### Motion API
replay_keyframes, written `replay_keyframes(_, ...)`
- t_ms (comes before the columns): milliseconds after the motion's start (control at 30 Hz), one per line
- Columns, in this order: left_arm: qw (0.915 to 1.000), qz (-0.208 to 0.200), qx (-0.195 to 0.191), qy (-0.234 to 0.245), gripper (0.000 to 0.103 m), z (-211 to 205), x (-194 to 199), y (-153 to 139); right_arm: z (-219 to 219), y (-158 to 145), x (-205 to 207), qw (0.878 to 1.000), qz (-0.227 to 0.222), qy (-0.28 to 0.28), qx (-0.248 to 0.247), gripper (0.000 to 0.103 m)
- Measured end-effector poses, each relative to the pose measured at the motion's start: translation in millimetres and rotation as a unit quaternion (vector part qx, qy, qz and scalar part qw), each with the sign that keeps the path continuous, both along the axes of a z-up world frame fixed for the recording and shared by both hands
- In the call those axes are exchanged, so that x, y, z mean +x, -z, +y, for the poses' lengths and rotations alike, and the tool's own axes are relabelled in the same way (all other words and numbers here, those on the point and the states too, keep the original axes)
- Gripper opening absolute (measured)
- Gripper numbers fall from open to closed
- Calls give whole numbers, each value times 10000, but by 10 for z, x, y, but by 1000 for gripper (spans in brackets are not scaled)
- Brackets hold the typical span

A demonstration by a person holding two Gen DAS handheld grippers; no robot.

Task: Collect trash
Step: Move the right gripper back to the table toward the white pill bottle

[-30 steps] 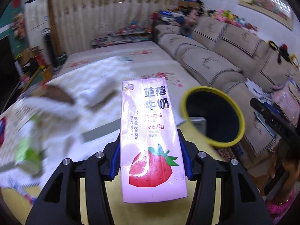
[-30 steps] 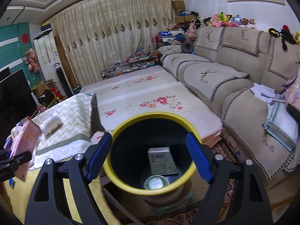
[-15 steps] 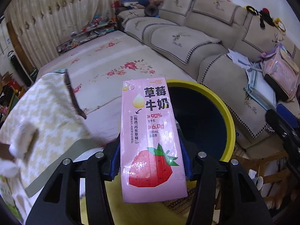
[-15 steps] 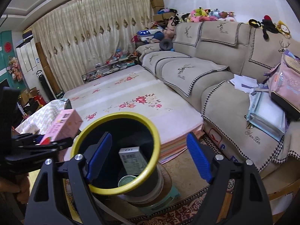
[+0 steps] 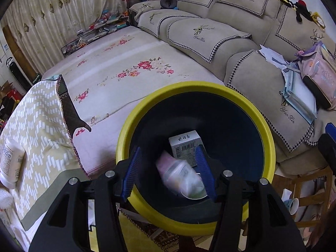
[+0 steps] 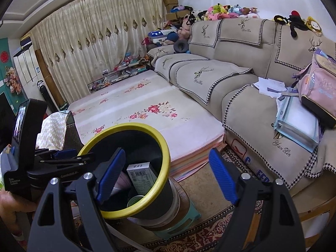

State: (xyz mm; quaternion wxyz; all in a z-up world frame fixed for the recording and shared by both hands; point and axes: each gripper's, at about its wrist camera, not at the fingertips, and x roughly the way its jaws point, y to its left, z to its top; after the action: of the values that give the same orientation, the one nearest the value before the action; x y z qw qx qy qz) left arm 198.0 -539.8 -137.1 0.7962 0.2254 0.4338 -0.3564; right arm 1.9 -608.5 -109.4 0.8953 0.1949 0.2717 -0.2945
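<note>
Pink and blurred, the milk carton (image 5: 178, 173) is inside the yellow-rimmed black bin (image 5: 271, 149), clear of both blue pads and tumbling toward the bottom! Right above the bin's mouth the left gripper (image 5: 169, 173) has its jaws opening, with the carton seen between them but touched by neither. Beside the carton in the bin leans a grey box with a barcode (image 5: 185, 147), and a round tin lid (image 5: 194, 194) lies at the bottom, near the camera.

From the right wrist view the same bin (image 6: 166, 157) stands on a stack of round containers over a pale green base (image 6: 189, 218), on the patterned rug. The grey box (image 6: 141, 175) shows through the opening, with a pink shape (image 6: 121, 182) to its left, half hidden by a pad. The right gripper (image 6: 168, 174) hangs wide apart and empty, to the right of the bin's middle, its left pad over the opening.

Far left, the left gripper's black body (image 6: 48, 163) reaches over the rim, a hand (image 6: 16, 203) beneath it. Beyond the bin lies a floral mat (image 5: 117, 71), a beige sofa (image 5: 210, 31) to the right, a pink backpack (image 5: 319, 73) on it, and a white bottle (image 5: 10, 161) on the patterned cloth at left.
</note>
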Motion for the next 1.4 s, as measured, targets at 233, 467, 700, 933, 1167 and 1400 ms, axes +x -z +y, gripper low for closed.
replay_keyframes(233,9995,-55,-288,-104,62,316,-47,-199,42,-4,40,10000,6,-77,10,78)
replay_keyframes(467,9970,-151,-613,-454,65,1019,-202,-449,213,34,160,9996,64,-286,20,78)
replay_keyframes(700,9912,-226,-825,-1007,73,1899,-290,-577,583,13,395,9970,121,-768,-42,78)
replay_keyframes(933,9760,-527,-1004,-1861,80,3018,-405,-679,1183,-31,732,9875,169,-1567,-62,78)
replay_keyframes(1167,9525,-751,-1103,-2737,81,4091,-553,-750,2054,-105,1124,9653,208,-2596,-183,78)
replay_keyframes(1400,9323,-787,-1147,-3339,83,4808,-649,-740,2778,-194,1508,9452,94,-3253,-244,78)
